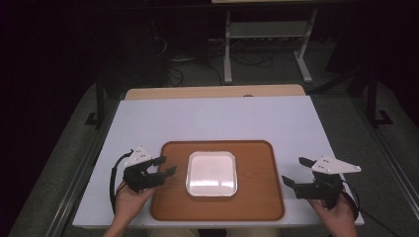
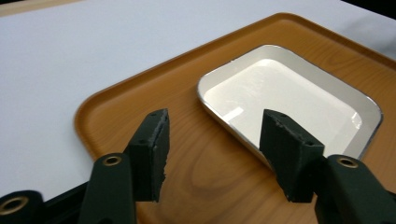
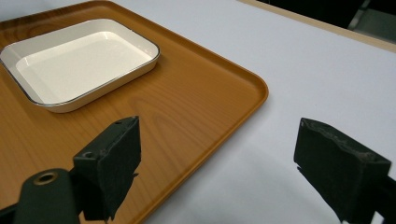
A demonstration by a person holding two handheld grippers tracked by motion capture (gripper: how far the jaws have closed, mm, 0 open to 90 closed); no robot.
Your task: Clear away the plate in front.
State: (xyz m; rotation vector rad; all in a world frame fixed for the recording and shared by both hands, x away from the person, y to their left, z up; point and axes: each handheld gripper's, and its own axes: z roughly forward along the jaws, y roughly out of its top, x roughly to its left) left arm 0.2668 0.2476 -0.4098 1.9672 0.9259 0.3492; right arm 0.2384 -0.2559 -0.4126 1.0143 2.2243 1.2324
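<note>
A brown wooden tray (image 1: 257,192) lies on the white table near its front edge, with a shallow white rectangular dish (image 1: 211,173) at its middle. My left gripper (image 1: 165,166) hovers over the tray's left rim, open and empty, pointing toward the dish. In the left gripper view the dish (image 2: 289,98) lies just beyond the jaws, on the tray (image 2: 154,98). My right gripper (image 1: 296,171) stands open and empty over the table just right of the tray. In the right gripper view the tray's corner (image 3: 205,107) lies between the jaws, the dish (image 3: 79,63) farther left.
The white table top (image 1: 217,118) stretches bare behind the tray, ending in a wooden strip (image 1: 212,92) at the far edge. Beyond it stand a metal stand's legs (image 1: 227,54) and cables on a dark floor.
</note>
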